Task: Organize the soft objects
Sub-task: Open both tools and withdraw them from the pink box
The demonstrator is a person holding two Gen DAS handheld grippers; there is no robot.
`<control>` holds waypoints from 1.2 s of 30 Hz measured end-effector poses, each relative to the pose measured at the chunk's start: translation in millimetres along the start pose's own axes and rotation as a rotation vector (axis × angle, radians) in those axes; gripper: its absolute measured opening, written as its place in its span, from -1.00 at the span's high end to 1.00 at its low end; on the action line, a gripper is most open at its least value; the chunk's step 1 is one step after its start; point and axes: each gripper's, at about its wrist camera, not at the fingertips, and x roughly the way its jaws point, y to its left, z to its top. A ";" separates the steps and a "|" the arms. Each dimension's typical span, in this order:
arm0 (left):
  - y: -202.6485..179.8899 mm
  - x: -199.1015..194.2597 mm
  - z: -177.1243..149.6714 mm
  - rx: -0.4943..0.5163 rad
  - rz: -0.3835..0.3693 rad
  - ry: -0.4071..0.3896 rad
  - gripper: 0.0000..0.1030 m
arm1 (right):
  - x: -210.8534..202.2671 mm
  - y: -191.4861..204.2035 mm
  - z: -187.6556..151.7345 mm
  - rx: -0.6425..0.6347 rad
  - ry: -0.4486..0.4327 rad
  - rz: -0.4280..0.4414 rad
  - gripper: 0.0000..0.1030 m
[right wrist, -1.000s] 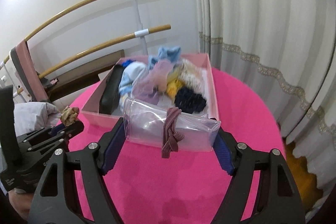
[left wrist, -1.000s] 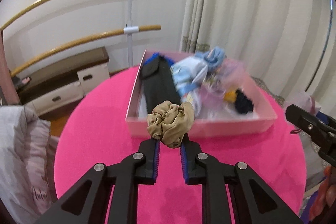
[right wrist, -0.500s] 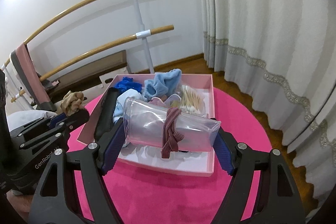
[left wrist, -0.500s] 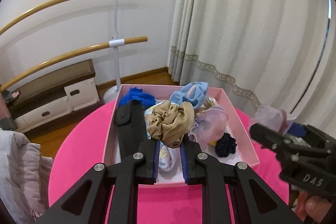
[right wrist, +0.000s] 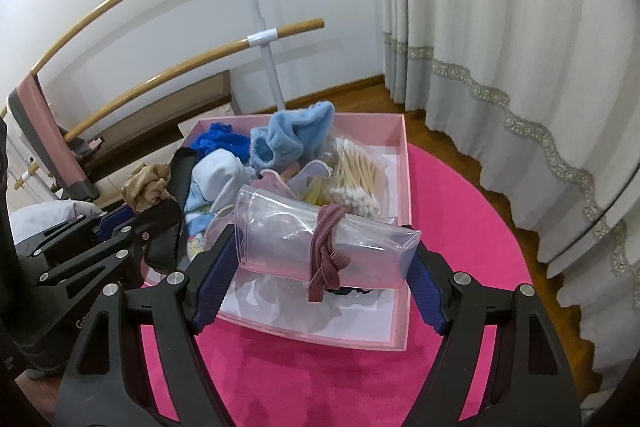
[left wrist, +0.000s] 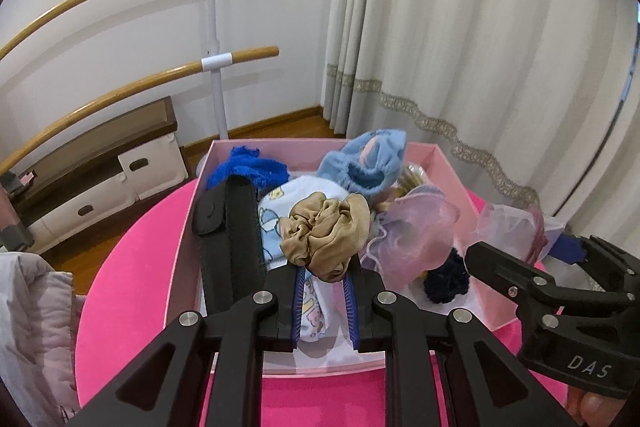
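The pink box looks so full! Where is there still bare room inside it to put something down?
The pink box is bare along its right wall, beside the cotton swabs, and at its white near-right floor. The left and middle are crowded: black case, blue fuzzy socks, printed cloth, sheer pouch.

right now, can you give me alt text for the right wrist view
The right gripper holds a rolled clear plastic bag bound with a mauve hair band, above the near edge of a pink box of soft items on a pink round table. At left, the left gripper pinches a tan scrunchie.
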 end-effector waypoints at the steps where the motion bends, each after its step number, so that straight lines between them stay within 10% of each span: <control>1: -1.1 5.8 0.6 0.003 -0.001 0.010 0.60 | 3.4 -1.0 0.0 0.003 0.011 0.002 -0.49; 3: -2.4 11.4 1.5 0.010 0.011 0.026 0.41 | 10.0 -4.7 -0.6 0.018 0.026 0.019 -0.53; 7: 3.9 3.9 3.5 -0.001 0.065 -0.005 -0.68 | 6.4 -12.4 -3.1 0.059 0.009 0.039 -1.00; 10: 10.7 -15.1 0.7 -0.013 0.080 -0.061 -0.98 | -1.2 -14.7 -4.0 0.077 -0.004 0.057 -1.00; 36: -11.0 -235.6 -89.1 0.040 0.174 -0.346 -1.00 | -175.8 28.3 -45.0 0.030 -0.317 0.035 -1.00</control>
